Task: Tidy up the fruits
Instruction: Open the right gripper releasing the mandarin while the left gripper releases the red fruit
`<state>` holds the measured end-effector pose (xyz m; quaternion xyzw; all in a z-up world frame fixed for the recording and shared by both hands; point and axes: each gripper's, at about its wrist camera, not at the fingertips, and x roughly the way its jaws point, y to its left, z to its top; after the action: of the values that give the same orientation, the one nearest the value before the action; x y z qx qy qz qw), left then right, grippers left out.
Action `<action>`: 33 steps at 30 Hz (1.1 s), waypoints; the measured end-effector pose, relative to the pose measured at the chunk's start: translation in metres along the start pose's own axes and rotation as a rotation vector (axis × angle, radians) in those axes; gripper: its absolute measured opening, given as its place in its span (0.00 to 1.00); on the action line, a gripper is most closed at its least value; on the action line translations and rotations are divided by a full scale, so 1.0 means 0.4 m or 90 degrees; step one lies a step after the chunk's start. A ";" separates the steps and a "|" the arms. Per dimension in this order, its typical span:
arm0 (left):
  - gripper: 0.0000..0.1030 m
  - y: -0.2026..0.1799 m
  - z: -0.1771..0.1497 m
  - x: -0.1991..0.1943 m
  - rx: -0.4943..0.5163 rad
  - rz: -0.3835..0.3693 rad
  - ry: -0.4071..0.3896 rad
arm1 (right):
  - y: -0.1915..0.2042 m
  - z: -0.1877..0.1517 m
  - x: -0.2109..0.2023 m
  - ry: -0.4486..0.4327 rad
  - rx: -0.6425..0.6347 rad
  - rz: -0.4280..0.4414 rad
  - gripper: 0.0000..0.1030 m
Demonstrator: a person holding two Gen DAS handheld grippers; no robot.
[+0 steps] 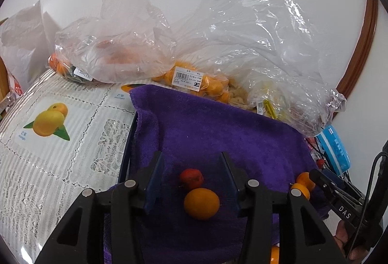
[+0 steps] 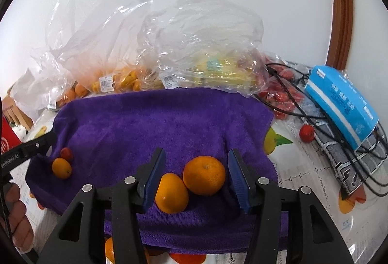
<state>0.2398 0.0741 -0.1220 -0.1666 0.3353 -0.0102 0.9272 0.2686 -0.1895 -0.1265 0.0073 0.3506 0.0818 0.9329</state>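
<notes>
A purple towel (image 1: 218,133) covers a tray, and it also shows in the right wrist view (image 2: 157,123). My left gripper (image 1: 191,162) is open above a small red fruit (image 1: 191,177) and a small orange fruit (image 1: 201,203) on the towel. My right gripper (image 2: 196,159) is open around a mandarin (image 2: 204,175) and an oval orange fruit (image 2: 171,192). The red fruit (image 2: 66,153) and small orange fruit (image 2: 61,168) lie at the towel's left, by the left gripper's tip (image 2: 36,144).
Clear plastic bags of orange fruit (image 1: 194,82), red fruit (image 1: 116,55) and yellow fruit (image 2: 218,70) stand behind the towel. A blue box (image 2: 339,103), black cables (image 2: 303,103) and a loose red fruit (image 2: 306,133) lie right. A lace tablecloth (image 1: 72,142) covers the table.
</notes>
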 end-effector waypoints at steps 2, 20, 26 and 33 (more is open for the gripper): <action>0.44 -0.001 -0.001 0.000 0.000 -0.001 0.001 | 0.012 0.001 -0.007 -0.005 -0.015 -0.001 0.55; 0.46 -0.004 0.000 -0.015 0.004 0.010 -0.021 | 0.107 -0.014 -0.036 -0.022 -0.060 0.003 0.60; 0.53 -0.013 0.002 -0.036 0.012 -0.033 -0.028 | 0.085 -0.005 -0.053 -0.044 -0.062 -0.017 0.65; 0.56 -0.038 -0.006 -0.038 0.038 -0.027 -0.031 | 0.082 0.003 -0.074 -0.069 -0.062 -0.021 0.68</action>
<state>0.2281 0.0608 -0.1097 -0.1462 0.3085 -0.0359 0.9392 0.2425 -0.1619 -0.1041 -0.0393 0.2951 0.0831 0.9510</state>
